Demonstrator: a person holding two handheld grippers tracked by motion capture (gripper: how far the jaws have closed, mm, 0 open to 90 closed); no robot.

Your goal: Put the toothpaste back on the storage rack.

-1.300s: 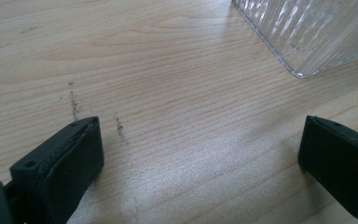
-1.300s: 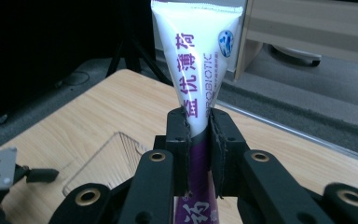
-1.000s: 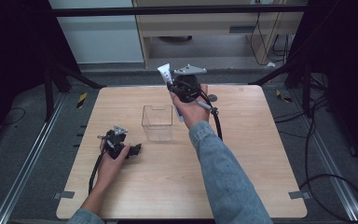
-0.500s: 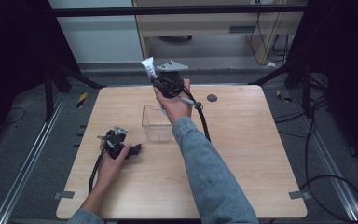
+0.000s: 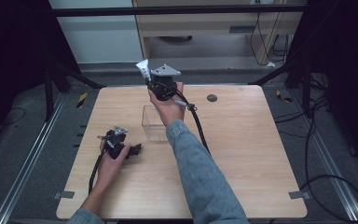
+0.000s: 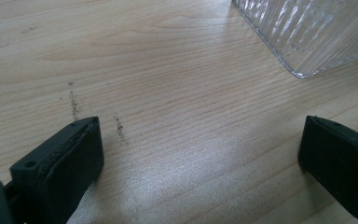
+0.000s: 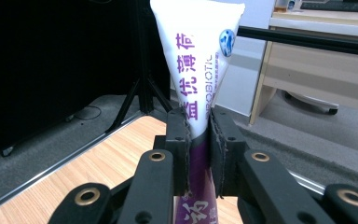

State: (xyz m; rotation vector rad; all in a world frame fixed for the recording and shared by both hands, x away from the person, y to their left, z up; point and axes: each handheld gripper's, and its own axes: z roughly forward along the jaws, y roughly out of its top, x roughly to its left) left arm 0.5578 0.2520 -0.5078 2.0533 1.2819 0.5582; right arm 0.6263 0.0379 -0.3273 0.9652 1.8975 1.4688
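Left claw (image 5: 136, 148): lower left of the high view, resting low on the table (image 5: 242, 154), jaws wide apart with bare wood between them in the left gripper view. It stands just beside the near corner of the clear ribbed container (image 6: 307, 32), not touching it.

Clear ribbed container (image 5: 154, 123): centre of the high view, open-topped, apparently empty.

Right claw (image 7: 198, 140): upper centre of the high view, raised above the container's far side, jaws clamped on the toothpaste tube (image 7: 198, 56). The tube's flat crimped end points up; the grip sits low, on its purple part.

Probable step: lowering the tube into the container. To do it well, the person centres the tube over the opening, tilts it to clear the rim, and releases only once it is inside. The idle left claw could steady the container wall.
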